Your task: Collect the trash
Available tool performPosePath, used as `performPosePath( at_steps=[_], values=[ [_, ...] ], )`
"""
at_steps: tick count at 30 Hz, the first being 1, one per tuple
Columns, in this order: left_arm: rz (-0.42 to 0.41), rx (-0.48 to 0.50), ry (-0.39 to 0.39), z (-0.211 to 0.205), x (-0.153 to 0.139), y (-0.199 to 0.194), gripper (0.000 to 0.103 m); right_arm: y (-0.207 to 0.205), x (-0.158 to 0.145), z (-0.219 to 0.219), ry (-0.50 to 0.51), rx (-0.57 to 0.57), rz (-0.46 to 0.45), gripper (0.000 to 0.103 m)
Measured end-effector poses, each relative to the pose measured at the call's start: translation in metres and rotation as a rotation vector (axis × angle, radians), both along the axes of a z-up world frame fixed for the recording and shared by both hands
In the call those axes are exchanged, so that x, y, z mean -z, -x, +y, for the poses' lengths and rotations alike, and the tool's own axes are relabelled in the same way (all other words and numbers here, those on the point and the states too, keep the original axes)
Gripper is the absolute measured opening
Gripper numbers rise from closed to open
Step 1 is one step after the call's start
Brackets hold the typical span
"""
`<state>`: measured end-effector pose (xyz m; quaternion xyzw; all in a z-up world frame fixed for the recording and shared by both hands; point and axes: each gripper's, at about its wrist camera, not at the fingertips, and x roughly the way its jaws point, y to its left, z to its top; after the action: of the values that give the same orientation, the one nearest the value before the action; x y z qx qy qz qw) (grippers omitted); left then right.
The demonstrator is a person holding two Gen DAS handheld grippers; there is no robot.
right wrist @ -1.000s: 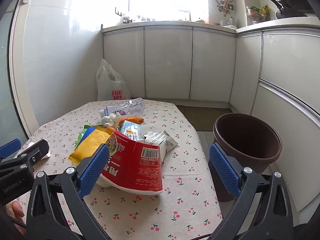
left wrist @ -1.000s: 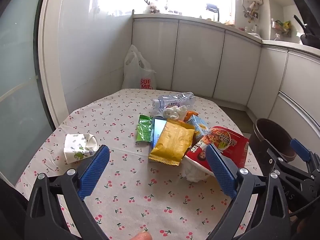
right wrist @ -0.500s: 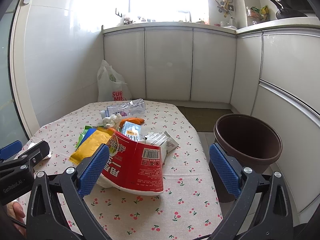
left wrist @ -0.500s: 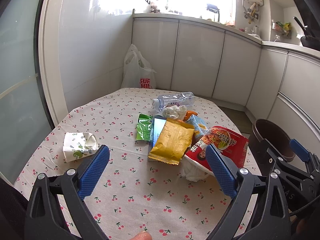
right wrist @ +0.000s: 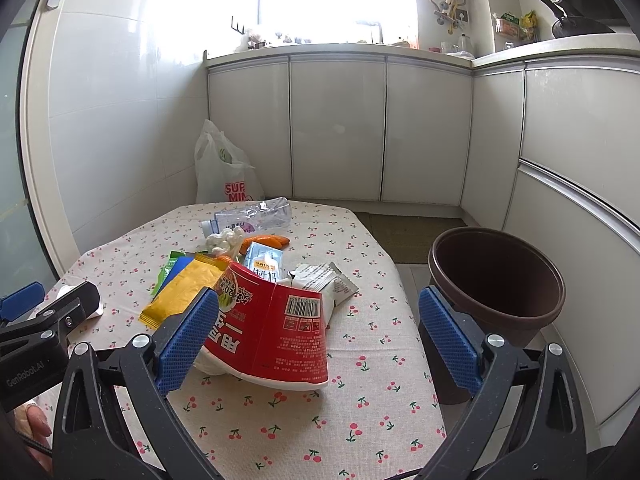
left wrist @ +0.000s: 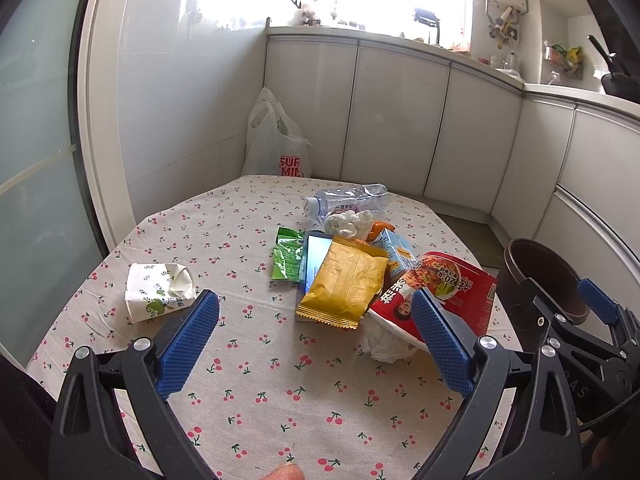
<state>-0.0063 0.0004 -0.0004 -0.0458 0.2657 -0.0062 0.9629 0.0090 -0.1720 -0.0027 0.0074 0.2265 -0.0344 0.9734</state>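
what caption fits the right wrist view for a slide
Open right gripper hovers over a crushed red noodle cup on the cherry-print table, brown bin waiting beside it.

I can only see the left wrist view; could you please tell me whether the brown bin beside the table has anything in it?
Observer: The right wrist view looks into the brown bin; the part of its inside that shows holds nothing.
Operator: Thank you. Is anything hidden behind the red noodle cup?
Observer: Yes, a white wrapper lies on the table just behind it, towards the bin's side.
Operator: And is the right tool ready?
Observer: The right tool is open and holds nothing.
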Motion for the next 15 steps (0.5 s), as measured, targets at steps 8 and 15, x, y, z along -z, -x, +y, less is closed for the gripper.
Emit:
performPosePath(
  at_steps=[8,15],
  values=[
    [0.011,-0.002,0.007,0.0026,0.0018,-0.002,0.094,-0.0004,0.0009,0.0021,0.005,-0.005,0.004,0.096],
    [0.017,-0.002,0.009,0.004,0.004,-0.0027,0.094,0.0,0.0022,0.0022,0.008,-0.009,0.008,0.096]
  ],
)
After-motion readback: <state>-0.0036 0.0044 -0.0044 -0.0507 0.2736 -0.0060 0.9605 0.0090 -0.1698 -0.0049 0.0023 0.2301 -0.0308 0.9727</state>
